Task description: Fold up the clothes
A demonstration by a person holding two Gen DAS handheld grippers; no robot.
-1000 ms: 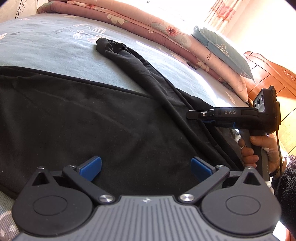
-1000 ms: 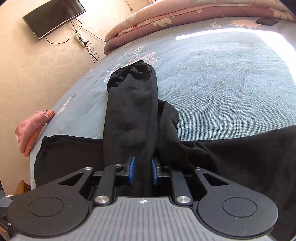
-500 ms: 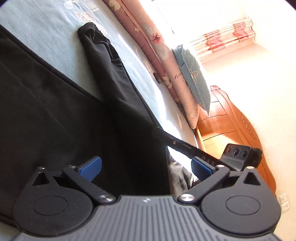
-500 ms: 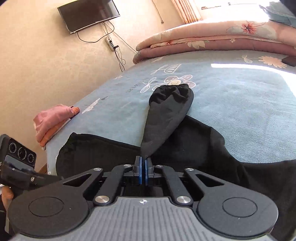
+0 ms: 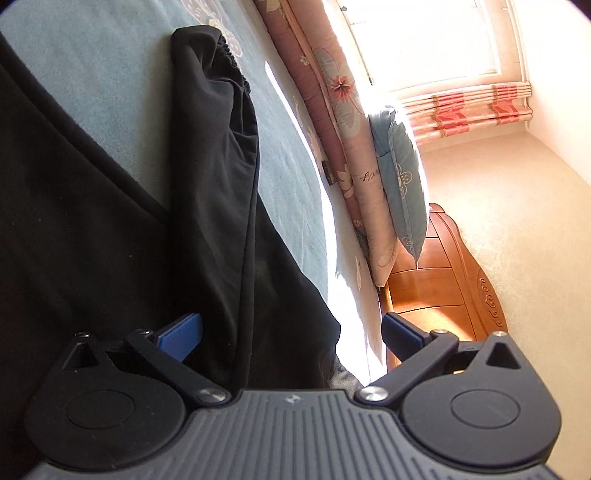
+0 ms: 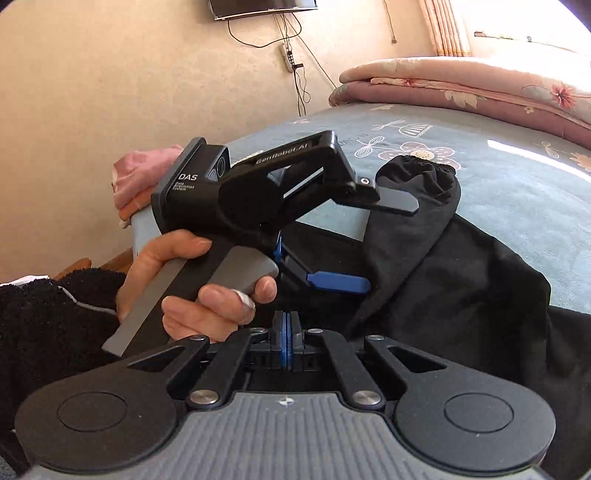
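Observation:
A black garment [image 5: 74, 240] lies spread on the blue bedsheet [image 5: 288, 155]. One long sleeve-like part [image 5: 214, 147], with an elastic cuff [image 6: 424, 166], is lifted off it. My right gripper [image 6: 284, 325] is shut on the near end of that part, and the fabric hangs taut from its pads towards the cuff. My left gripper [image 5: 291, 332] is open and rolled on its side, with the lifted part running between its blue pads [image 5: 181, 334]. From the right wrist view the left gripper [image 6: 393, 249] straddles the fabric, held by a person's hand [image 6: 207, 288].
A folded pink floral quilt [image 5: 332, 110] and a blue pillow [image 5: 402, 177] line the far side of the bed, by the wooden headboard [image 5: 443, 288]. Pink clothes [image 6: 136, 173] lie at the bed's left edge. A TV [image 6: 262, 7] hangs on the wall.
The right gripper closed on the sleeve-like part and raised it off the bed. The left gripper rolled sideways and moved in until the lifted fabric sat between its open fingers.

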